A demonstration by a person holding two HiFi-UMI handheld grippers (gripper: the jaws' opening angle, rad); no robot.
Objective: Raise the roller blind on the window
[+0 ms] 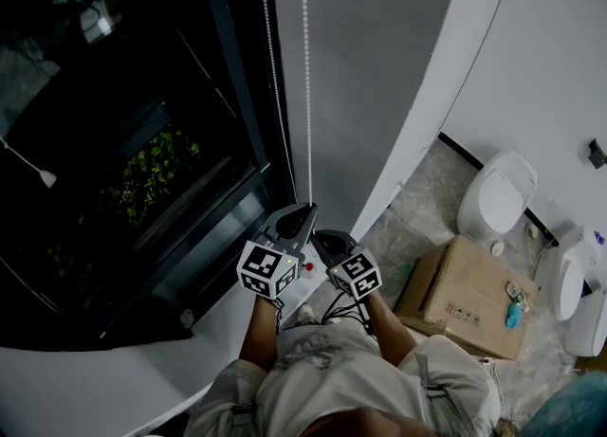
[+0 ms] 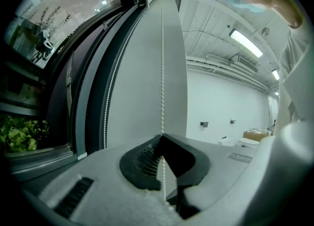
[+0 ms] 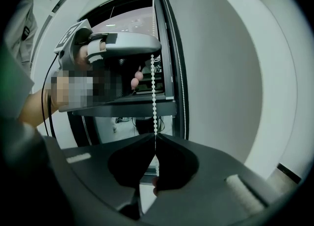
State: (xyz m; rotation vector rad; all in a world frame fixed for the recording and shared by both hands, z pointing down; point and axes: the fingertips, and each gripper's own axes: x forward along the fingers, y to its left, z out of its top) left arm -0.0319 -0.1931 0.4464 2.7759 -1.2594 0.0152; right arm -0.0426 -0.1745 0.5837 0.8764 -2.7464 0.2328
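A white bead chain hangs straight down in front of a grey panel beside the dark window. I cannot tell whether the panel is blind fabric or wall. A second strand runs along the black window frame. My left gripper is shut on the chain, which passes between its closed tips. Just below it, my right gripper is shut on the same chain. The right gripper view shows the left gripper directly above, about a hand's width away.
A white sill runs under the window, with green plants outside. On the floor to the right are a cardboard box with a blue tag and white toilets. A curved white wall lies to the right.
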